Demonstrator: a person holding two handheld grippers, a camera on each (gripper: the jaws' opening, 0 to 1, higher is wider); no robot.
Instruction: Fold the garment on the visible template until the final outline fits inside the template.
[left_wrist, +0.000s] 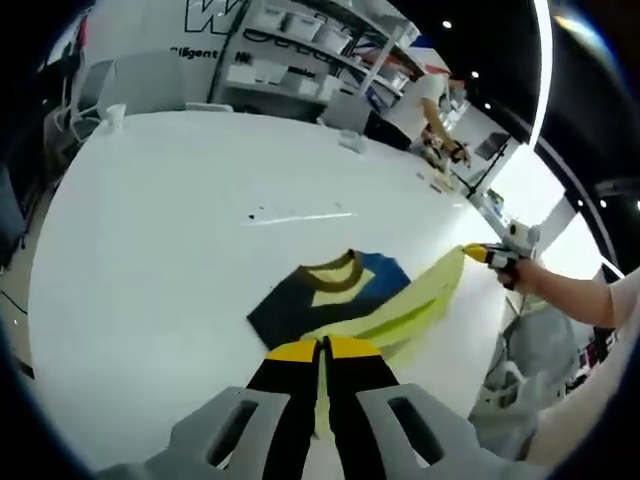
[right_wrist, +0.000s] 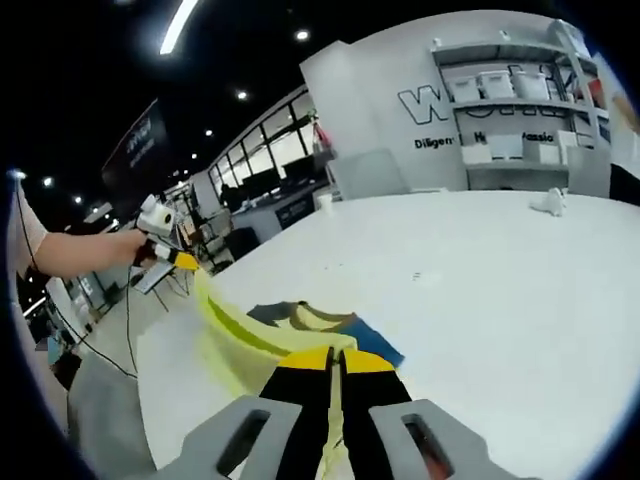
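Note:
A shirt (left_wrist: 320, 295) with navy and blue panels and a brown collar lies partly on the white table (left_wrist: 160, 250). Its yellow-green side is lifted and stretched between both grippers. My left gripper (left_wrist: 322, 345) is shut on the yellow-green edge just in front of the camera. My right gripper (left_wrist: 487, 254), held by a hand, pinches the far yellow-green corner off the table's right edge. In the right gripper view, my right gripper (right_wrist: 335, 355) is shut on the shirt (right_wrist: 300, 325); my left gripper (right_wrist: 175, 258) holds the other corner up at left.
A thin pale mark (left_wrist: 300, 215) runs across the table beyond the shirt. A white cup (left_wrist: 115, 113) and a small white object (left_wrist: 350, 140) sit at the far edge. Shelves with boxes (left_wrist: 300, 40), chairs and a person (left_wrist: 425, 105) stand behind.

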